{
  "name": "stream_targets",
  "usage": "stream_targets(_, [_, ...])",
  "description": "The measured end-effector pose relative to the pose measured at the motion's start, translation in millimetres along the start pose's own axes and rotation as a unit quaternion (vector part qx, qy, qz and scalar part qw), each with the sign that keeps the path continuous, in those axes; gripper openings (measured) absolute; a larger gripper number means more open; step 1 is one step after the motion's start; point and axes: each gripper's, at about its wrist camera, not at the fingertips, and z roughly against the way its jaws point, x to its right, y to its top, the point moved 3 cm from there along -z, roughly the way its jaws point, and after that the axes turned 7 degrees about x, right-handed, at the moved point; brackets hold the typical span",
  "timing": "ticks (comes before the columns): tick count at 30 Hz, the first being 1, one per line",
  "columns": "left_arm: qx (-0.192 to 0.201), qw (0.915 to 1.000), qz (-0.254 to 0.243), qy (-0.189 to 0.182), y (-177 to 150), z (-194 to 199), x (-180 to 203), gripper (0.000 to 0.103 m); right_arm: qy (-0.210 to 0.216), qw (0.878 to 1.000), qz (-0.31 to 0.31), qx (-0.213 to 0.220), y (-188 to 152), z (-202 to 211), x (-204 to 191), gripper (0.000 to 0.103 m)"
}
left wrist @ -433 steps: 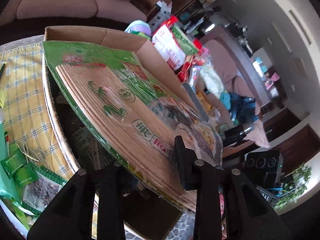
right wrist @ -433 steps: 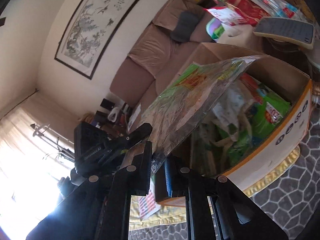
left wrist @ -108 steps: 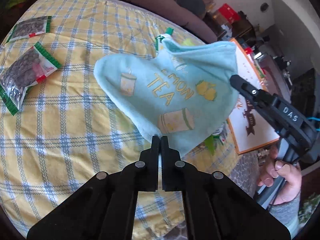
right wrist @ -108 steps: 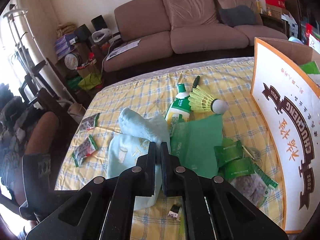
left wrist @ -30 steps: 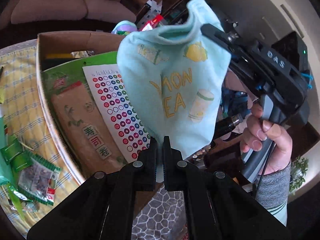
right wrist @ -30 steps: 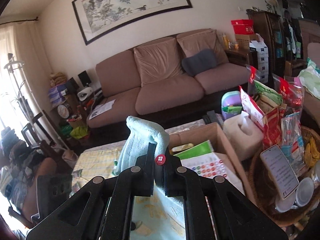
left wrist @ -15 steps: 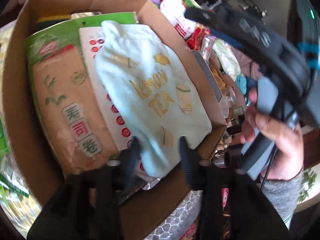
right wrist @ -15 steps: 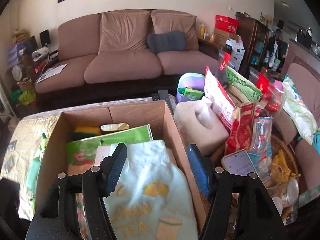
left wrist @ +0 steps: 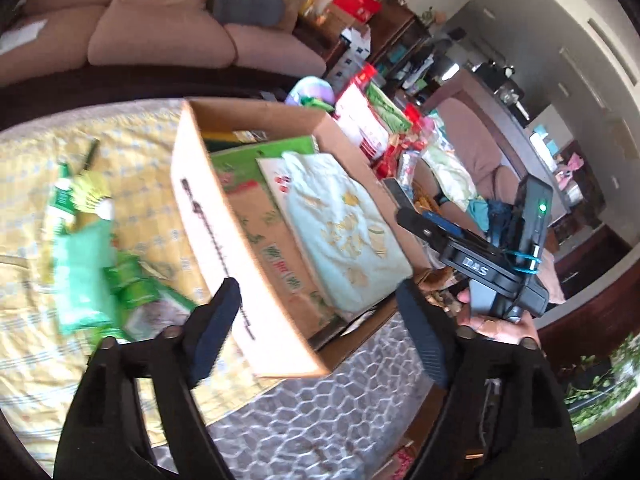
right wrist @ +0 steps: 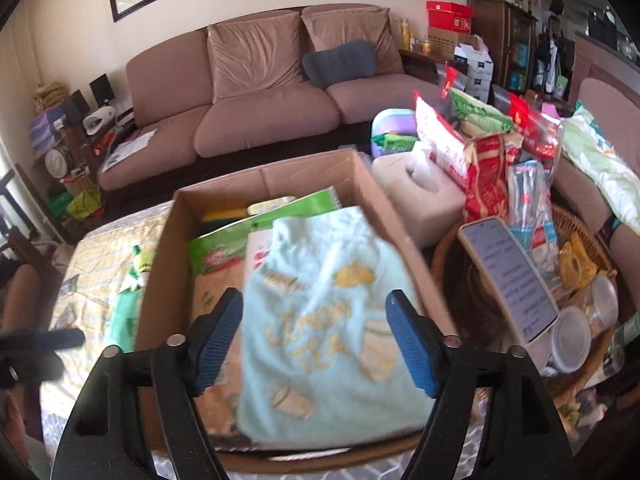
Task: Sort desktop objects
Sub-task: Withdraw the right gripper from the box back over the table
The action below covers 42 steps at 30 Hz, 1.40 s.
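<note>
Cardboard box (right wrist: 160, 264), centre frame in both views, holds the pale blue towel (right wrist: 332, 320) flat on top of its contents. Release step: clear upward, avoid snagging cloth. Towel's long axis runs from the box's back wall to its near edge, "LEMON TEA" print reading upright in right view. Right gripper (right wrist: 316, 340) and left gripper (left wrist: 320, 324): jaws opening, wide, pinching nothing.

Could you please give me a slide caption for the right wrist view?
Lemon-tea towel lying in the cardboard box, right gripper jaws opening above it.
</note>
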Motion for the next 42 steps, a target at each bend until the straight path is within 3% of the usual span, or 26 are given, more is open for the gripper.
stream_targets(2, [0.008,0.9997,-0.015,0.015,-0.9,21.2,-16.2,0.103,0.024,1.000,0.000,0.008,-7.5,12.2,-14.6,0.090])
stream_targets(6, [0.009,0.9981,-0.024,0.056,-20.5,58.7,-60.1,0.103,0.092,0.996,0.008,0.015,-23.7,37.5,-54.9,0.095])
stream_targets(11, [0.020,0.9924,-0.020,0.120,-52.2,89.4,-112.5,0.103,0.123,0.992,0.029,0.025,-37.7,60.1,-107.9,0.100])
stream_targets(17, [0.038,0.9796,-0.040,0.193,-78.6,121.3,-146.6,0.103,0.114,0.991,0.066,0.035,-59.7,68.2,-171.5,0.101])
stream_targets(22, [0.062,0.9605,-0.088,0.257,-93.1,145.8,-154.4,0.103,0.104,0.987,0.078,0.089,-95.9,77.9,-214.9,0.103])
stream_targets(28, [0.074,0.9582,-0.095,0.259,-98.4,163.4,-167.4,0.103,0.096,0.986,0.115,0.073,-125.5,60.7,-257.4,0.103])
stream_targets(33, [0.083,0.9577,-0.092,0.260,-98.4,164.2,-185.4,0.103,0.093,0.987,0.106,0.073,-142.2,42.7,-271.8,0.103])
stream_targets(42, [0.065,0.9685,-0.039,0.237,-95.2,128.3,-235.2,0.103,0.090,0.992,0.076,0.042,-163.4,-8.8,-266.5,0.103])
